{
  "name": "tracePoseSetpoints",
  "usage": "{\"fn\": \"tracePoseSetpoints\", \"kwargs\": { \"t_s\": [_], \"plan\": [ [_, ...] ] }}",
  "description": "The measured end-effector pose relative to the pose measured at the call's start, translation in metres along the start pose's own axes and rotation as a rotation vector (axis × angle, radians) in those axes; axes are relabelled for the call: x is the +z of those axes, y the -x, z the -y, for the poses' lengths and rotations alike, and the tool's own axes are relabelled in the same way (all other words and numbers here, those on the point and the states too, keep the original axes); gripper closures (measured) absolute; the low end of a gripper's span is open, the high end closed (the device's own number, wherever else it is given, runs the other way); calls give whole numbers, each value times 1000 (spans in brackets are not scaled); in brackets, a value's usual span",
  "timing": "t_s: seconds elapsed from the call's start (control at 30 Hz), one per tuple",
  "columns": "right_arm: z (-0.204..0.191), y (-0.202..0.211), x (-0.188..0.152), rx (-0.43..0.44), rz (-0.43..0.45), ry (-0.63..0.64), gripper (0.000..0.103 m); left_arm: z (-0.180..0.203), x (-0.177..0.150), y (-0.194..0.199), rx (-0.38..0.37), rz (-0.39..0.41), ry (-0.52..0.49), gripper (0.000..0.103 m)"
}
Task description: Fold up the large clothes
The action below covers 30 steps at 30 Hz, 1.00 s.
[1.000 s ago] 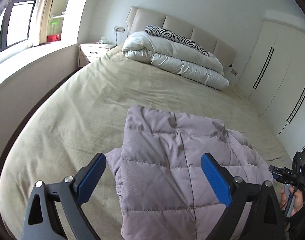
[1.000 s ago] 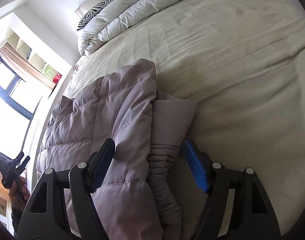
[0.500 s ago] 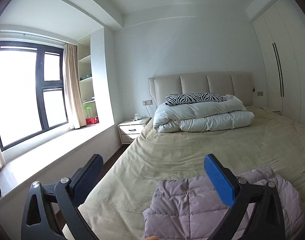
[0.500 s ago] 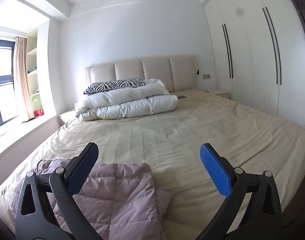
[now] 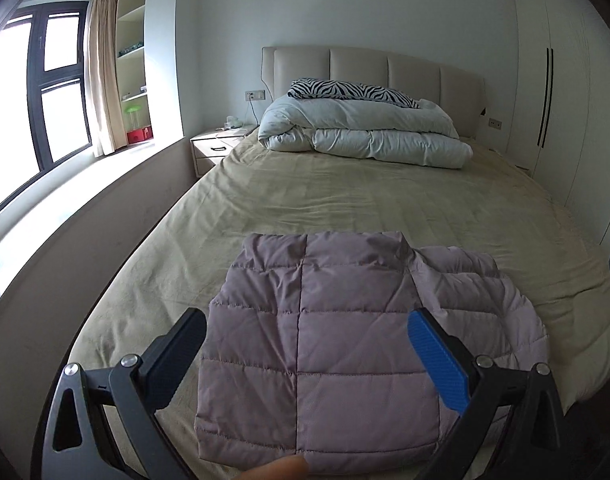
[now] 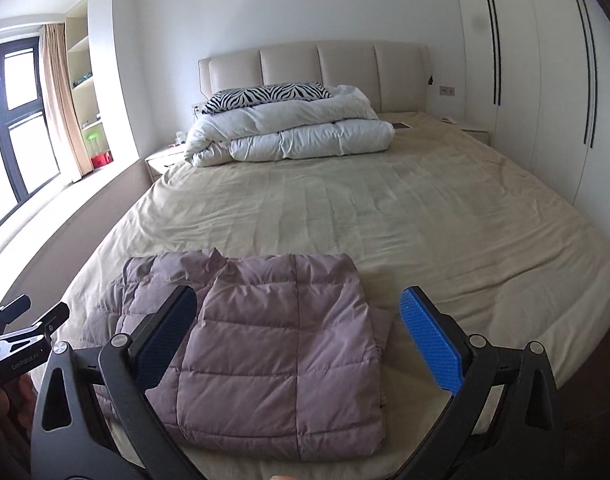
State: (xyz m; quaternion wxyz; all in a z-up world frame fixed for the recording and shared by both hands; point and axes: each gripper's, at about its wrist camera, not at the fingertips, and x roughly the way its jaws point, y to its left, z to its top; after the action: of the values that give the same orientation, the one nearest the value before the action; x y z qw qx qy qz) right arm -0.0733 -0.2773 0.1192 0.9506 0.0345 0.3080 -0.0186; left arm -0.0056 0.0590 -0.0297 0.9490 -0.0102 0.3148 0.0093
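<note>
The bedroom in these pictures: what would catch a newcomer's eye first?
Probably the folded mauve puffer jacket, lying flat at the near end of the beige bed, framed by the open, empty left gripper and right gripper with their blue pads. Next, at the far end against the padded headboard, a rolled white duvet topped by a zebra-striped pillow.
</note>
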Motion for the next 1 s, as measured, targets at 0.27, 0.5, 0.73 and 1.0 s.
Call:
{"fn": "tracePoseSetpoints", "kwargs": {
  "t_s": [0.27, 0.5, 0.73, 1.0],
  "plan": [
    [-30, -45, -60, 20, -160, 14, 0, -2, -33, -32, 20, -125, 30, 0],
    [-39, -68, -77, -36, -222, 37, 0, -8, -39, -37, 40, -147, 33, 0],
    [-46, -87, -86, -63, -292, 63, 0, -6, -44, -36, 52, -145, 15, 0],
    [-50, -90, -89, -65, -300, 57, 0, -4, -47, -37, 65, -146, 6, 0]
  ]
}}
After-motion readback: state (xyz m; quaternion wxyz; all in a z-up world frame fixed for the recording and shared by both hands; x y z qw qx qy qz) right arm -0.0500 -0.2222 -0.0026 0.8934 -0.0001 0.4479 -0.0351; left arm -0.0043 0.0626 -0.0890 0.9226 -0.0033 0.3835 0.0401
